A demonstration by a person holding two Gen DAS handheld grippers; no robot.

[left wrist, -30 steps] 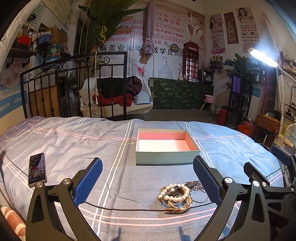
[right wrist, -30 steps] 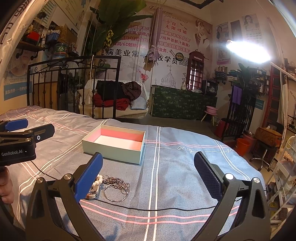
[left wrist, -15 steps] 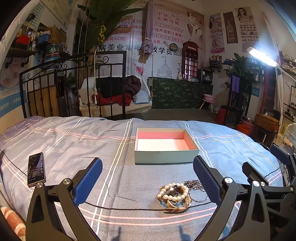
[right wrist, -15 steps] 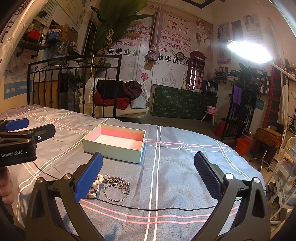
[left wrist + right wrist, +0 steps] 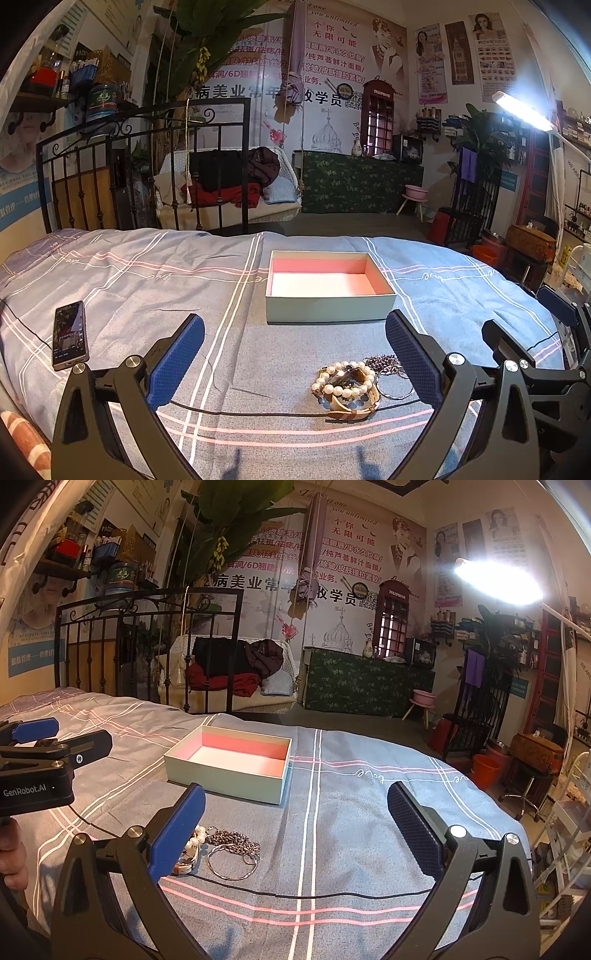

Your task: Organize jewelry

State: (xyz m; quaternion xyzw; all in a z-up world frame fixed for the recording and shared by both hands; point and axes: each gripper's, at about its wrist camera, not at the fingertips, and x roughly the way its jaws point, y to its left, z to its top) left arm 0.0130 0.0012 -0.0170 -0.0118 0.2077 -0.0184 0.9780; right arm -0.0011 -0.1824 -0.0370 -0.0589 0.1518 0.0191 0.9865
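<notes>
At the far left of the blue-grey bedspread with white and pink stripes (image 5: 147,295) lies a dark rectangular smartphone (image 5: 69,334), close to the bed's left edge and well apart from everything else. The left gripper (image 5: 293,349) hangs over the bedspread with its blue-padded jaws spread wide, nothing between them. Ahead of it, about midway across the bed, sits a shallow pale-green cardboard box with a pink lining (image 5: 328,308); bare cloth surrounds it on all sides. In front of the box's right half, a white pearl bracelet (image 5: 345,380) rests on a tan strap, perhaps a watch, though the heap is too tangled to tell. Just right of it lie a dark bunched metal chain (image 5: 232,840) and a thin silver wire bangle (image 5: 231,864). A thin black cable (image 5: 314,895) crosses in front. The right gripper (image 5: 295,821) is also wide open and empty, over open bedspread on the right.
</notes>
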